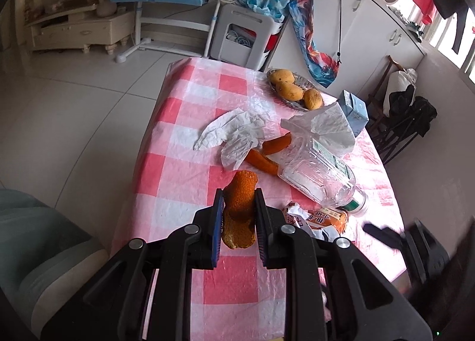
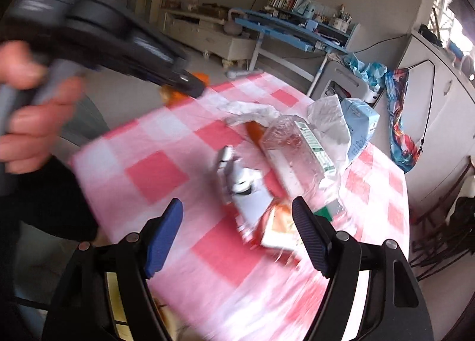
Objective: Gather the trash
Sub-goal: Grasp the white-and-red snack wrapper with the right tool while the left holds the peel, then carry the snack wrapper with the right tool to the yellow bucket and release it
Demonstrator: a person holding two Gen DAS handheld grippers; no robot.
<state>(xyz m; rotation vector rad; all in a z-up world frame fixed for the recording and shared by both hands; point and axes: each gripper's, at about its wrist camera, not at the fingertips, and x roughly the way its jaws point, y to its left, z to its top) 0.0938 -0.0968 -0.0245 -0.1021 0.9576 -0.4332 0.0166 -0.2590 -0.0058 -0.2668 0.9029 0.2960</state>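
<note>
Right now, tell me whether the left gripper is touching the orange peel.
Touching. The left wrist view shows the left gripper with both pads pressed against the orange peel, held clear of the table.

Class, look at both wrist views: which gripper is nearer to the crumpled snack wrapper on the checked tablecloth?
Right. The right gripper hangs open just over the snack wrapper, which shows between its fingers. The left gripper is off to the side, shut on an orange peel.

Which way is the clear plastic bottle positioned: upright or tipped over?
Tipped over: the clear plastic bottle lies on its side on the checked tablecloth, cap toward the camera.
</note>
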